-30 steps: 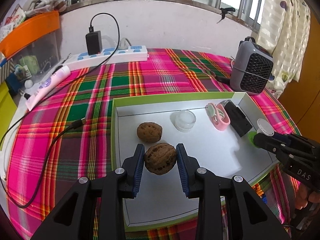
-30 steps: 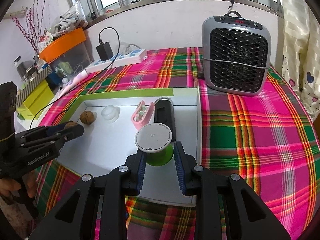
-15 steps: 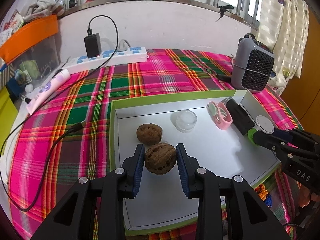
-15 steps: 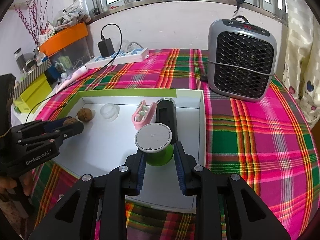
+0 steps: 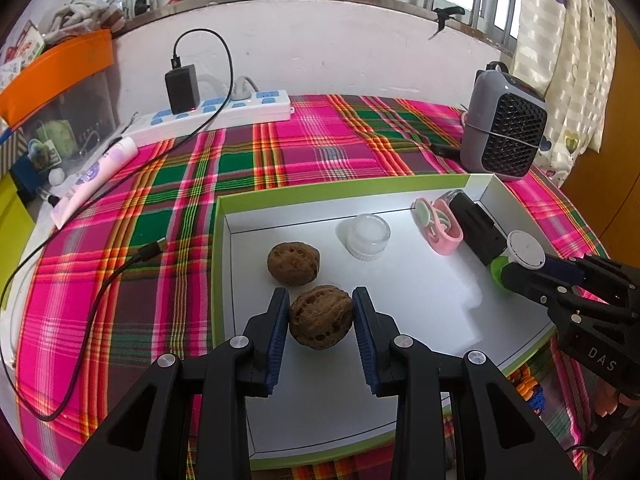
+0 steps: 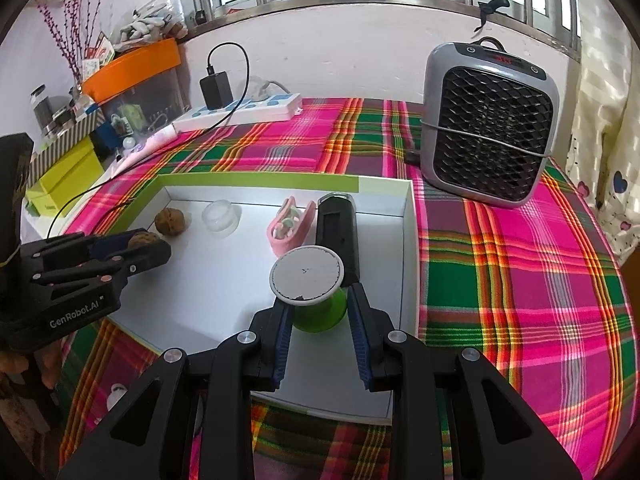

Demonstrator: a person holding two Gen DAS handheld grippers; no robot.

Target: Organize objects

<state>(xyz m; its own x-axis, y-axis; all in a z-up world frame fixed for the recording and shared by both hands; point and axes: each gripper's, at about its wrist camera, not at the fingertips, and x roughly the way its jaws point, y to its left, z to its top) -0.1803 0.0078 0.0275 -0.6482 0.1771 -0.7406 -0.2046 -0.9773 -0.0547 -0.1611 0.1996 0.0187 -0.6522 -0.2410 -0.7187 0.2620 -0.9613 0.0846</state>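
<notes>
The left tool (image 5: 321, 316) is closed on a brown, wrinkled walnut (image 5: 321, 316), its blue-padded fingers (image 5: 279, 330) pressing the shell from both sides. The nut sits low over the white floor of a shallow cardboard tray with a lime-green rim (image 5: 340, 194), near the tray's left wall. Just beyond it, apart from the tool, a second brown walnut (image 5: 293, 263) lies on the tray floor.

The right tool (image 6: 319, 316) grips a bright green spool with a round white top (image 6: 307, 276), its pads against the green body near the tray's right wall. Whether the spool's base touches the floor cannot be told.

Between the two tools, farther back in the tray, stand a small clear plastic cup (image 5: 368, 235), a pink case holding pale round pieces (image 6: 289, 227), and a black rectangular device (image 6: 336, 220) lying beside the spool.

The tray rests on a worktop covered with a pink, green and red plaid cloth (image 6: 520, 280). On the cloth a grey fan heater with a black grille (image 6: 490, 124) stands right of the tray, and a white power strip (image 5: 216, 114) with a black charger (image 5: 183, 88) plugged in lies by the wall.
</notes>
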